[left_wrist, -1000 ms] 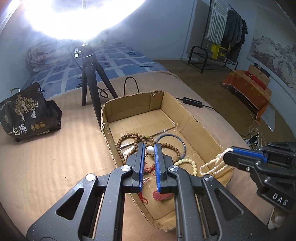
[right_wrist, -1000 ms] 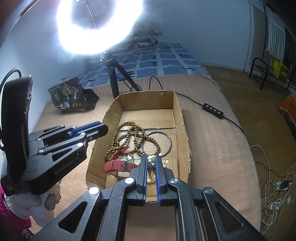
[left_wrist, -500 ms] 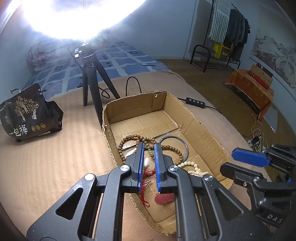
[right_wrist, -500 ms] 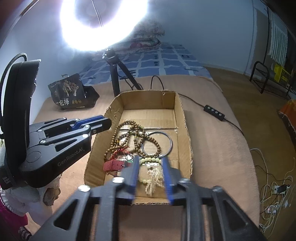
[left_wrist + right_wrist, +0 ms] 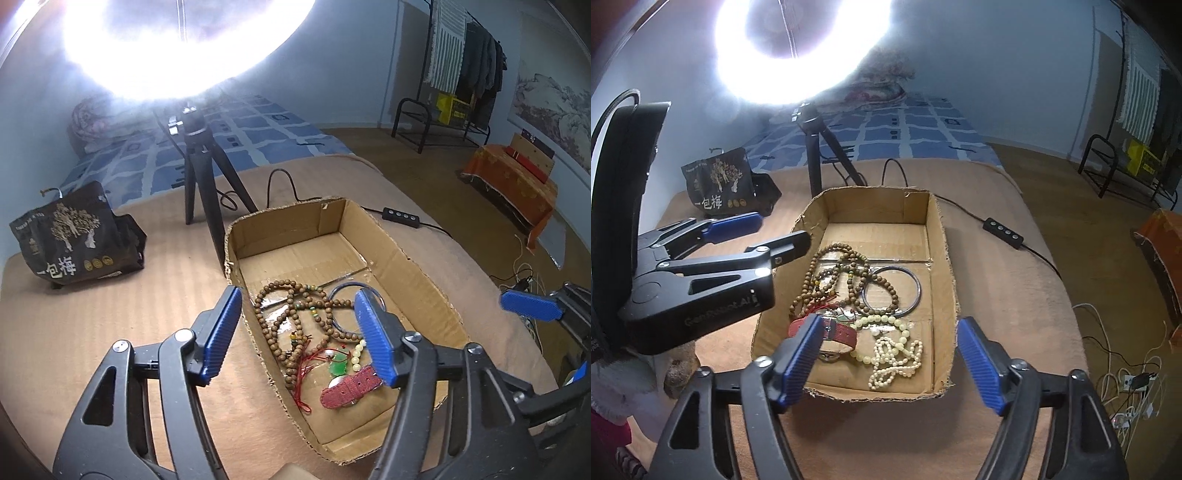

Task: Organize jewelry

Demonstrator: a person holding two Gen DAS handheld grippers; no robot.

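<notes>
Fingers of both grippers (image 5: pixel 886 363) (image 5: pixel 299 334) are standing wide, having just been opening, nothing between them; cream bead strand (image 5: pixel 895 360) is lying directly below the right pair, inside the cardboard box (image 5: pixel 943 236).

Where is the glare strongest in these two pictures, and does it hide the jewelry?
Left wrist view: ring light blows out the top, hazing the tripod. Right wrist view: same glare, smaller. Cardboard box and its beads stay sharp in both; edges bend.
</notes>
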